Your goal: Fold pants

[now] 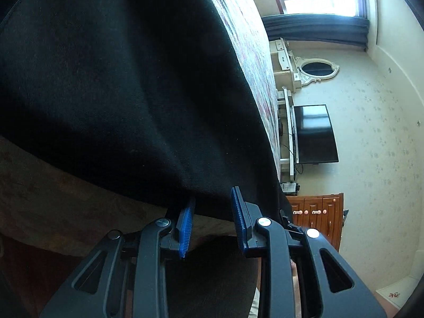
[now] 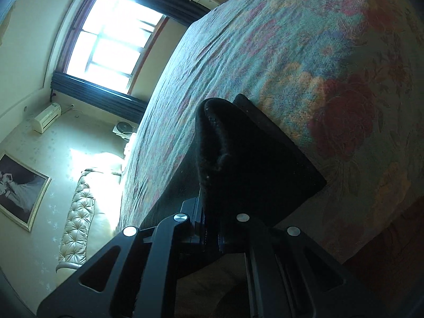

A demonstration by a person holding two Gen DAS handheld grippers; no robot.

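Black pants (image 1: 119,92) on floral bedspread (image 2: 278,53); left gripper (image 1: 212,220) agape, right gripper (image 2: 212,235) clamping them

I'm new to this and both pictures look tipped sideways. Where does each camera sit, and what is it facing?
Left wrist: rides the left tool, looking along its open blue fingers at the black pants; television beyond.
Right wrist: rides the right tool, shut on a pants fold over the floral bedspread.
Both share pants, bedspread and window.
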